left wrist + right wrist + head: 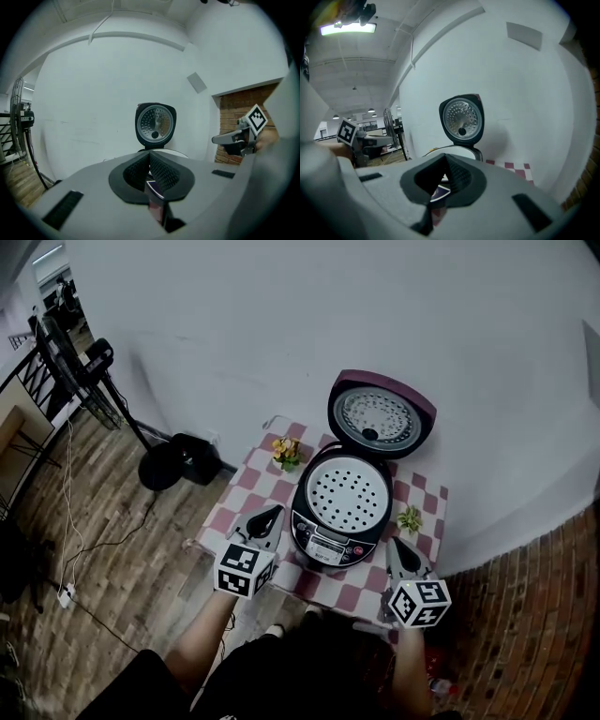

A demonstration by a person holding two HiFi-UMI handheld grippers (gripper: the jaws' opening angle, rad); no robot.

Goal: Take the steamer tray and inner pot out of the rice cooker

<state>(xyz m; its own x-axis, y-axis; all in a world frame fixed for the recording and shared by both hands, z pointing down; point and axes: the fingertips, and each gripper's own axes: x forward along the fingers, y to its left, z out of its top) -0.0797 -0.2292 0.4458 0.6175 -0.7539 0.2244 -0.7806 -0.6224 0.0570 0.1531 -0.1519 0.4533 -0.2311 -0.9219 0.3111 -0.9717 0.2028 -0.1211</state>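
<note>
The rice cooker [339,521] stands on a small table with its lid [378,418] swung up and back. A white perforated steamer tray [348,493] sits in its top; the inner pot beneath it is hidden. My left gripper [269,517] is shut and empty, just left of the cooker's front. My right gripper [401,547] is shut and empty too, just right of the cooker. In the left gripper view the raised lid [155,123] shows above the closed jaws, with the right gripper [234,137] at the right. The right gripper view shows the lid [461,118] and the tray's rim [452,150].
The table has a red and white checked cloth [251,486]. A small yellow flower pot [287,452] stands left of the cooker and a small green plant [410,518] to its right. A white wall rises behind. A floor fan [84,362] stands at the left.
</note>
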